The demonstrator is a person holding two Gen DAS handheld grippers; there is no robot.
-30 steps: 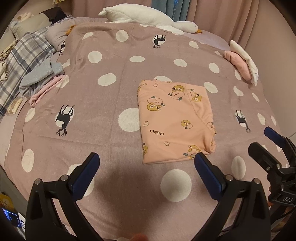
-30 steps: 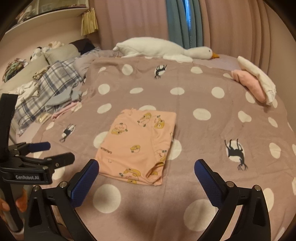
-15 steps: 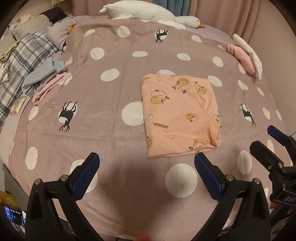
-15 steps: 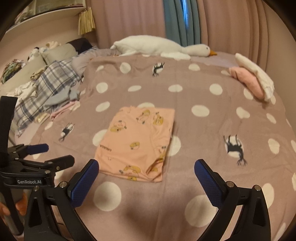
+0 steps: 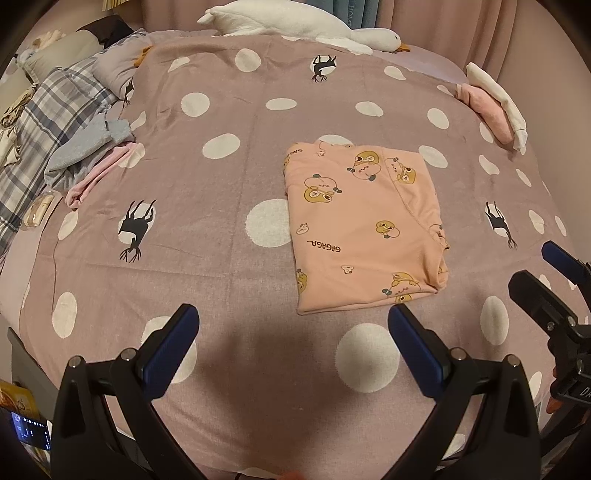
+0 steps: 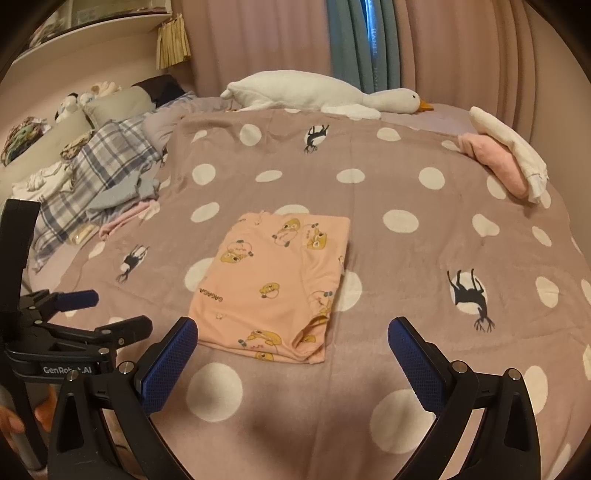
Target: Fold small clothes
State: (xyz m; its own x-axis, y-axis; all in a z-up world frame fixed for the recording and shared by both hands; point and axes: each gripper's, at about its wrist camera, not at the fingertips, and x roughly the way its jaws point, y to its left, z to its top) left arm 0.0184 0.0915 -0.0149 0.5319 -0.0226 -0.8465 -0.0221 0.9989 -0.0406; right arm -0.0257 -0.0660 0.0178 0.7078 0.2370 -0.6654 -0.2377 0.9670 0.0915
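Bed (image 5: 221,288): folded garment (image 5: 364,225) centre, goose (image 5: 295,18) at 12, clothes pile (image 5: 88,158) at 10.

Left gripper (image 5: 293,325) and right gripper (image 6: 291,336): black frames; blue textured pads (image 6: 168,363); silver screws; white "GenRobot.AI" marking.

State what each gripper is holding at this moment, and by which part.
Nothing is held. The left gripper and the right gripper are both open and empty, above the bedspread, short of the folded peach garment.
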